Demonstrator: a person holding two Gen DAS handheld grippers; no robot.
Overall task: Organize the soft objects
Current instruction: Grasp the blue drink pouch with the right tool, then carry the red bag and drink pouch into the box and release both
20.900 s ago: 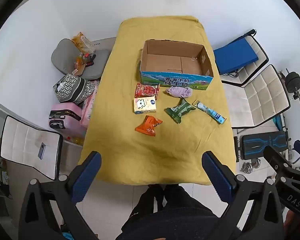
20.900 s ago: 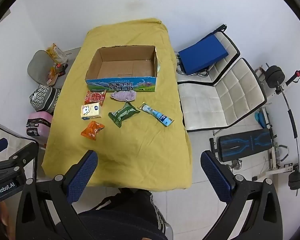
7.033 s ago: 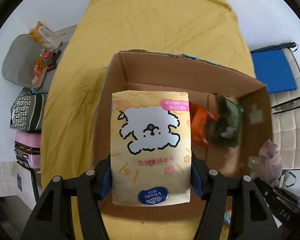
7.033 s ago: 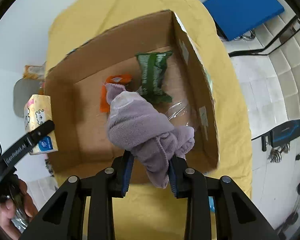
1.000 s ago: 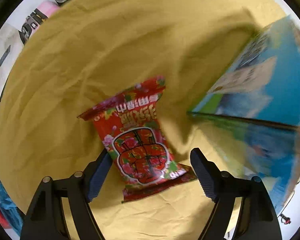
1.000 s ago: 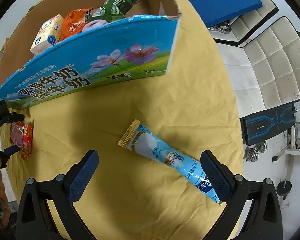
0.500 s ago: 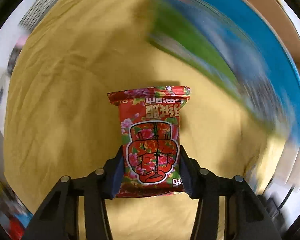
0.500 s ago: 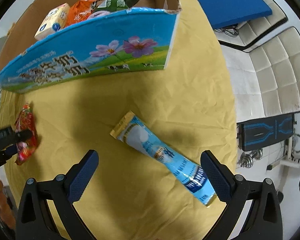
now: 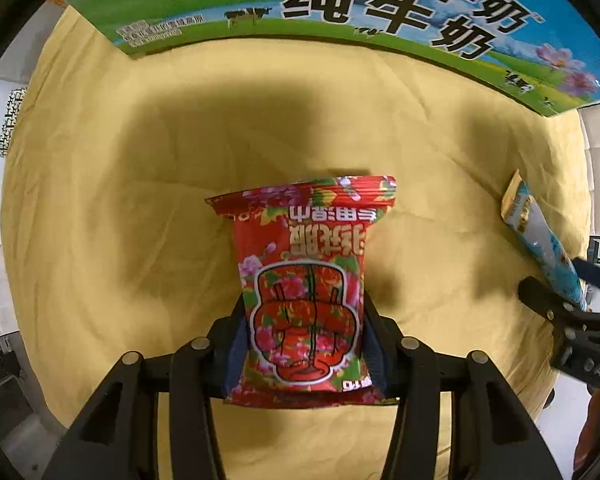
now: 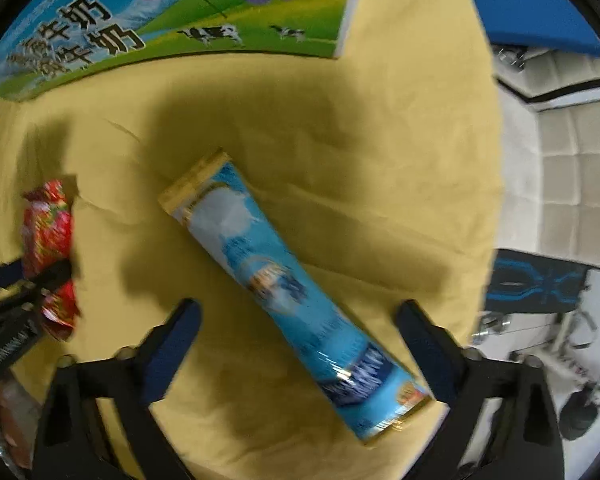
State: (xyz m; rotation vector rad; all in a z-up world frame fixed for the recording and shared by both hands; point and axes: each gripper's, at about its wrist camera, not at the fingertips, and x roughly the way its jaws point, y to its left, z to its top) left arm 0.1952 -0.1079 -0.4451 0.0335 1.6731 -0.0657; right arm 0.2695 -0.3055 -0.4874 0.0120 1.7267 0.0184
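Note:
My left gripper (image 9: 304,340) is shut on a red flowered snack packet (image 9: 306,280) and holds it over the yellow cloth; the packet also shows at the left of the right wrist view (image 10: 48,232). My right gripper (image 10: 296,340) is open, its blue pads either side of a long light-blue tube-shaped packet (image 10: 288,280) that lies diagonally on the cloth. That blue packet shows at the right edge of the left wrist view (image 9: 540,240). The milk carton box (image 9: 340,4) stands just behind both, its printed front wall facing me (image 10: 160,16).
The yellow cloth (image 9: 120,200) covers the table. Its right edge drops off to white padded chairs (image 10: 560,140), a blue cushion (image 10: 540,12) and a blue-black bench (image 10: 540,284) on the floor.
My left gripper has closed on the red packet and lifted it, turning to face the box. My right gripper has dropped down over the blue packet, which now lies between its open fingers.

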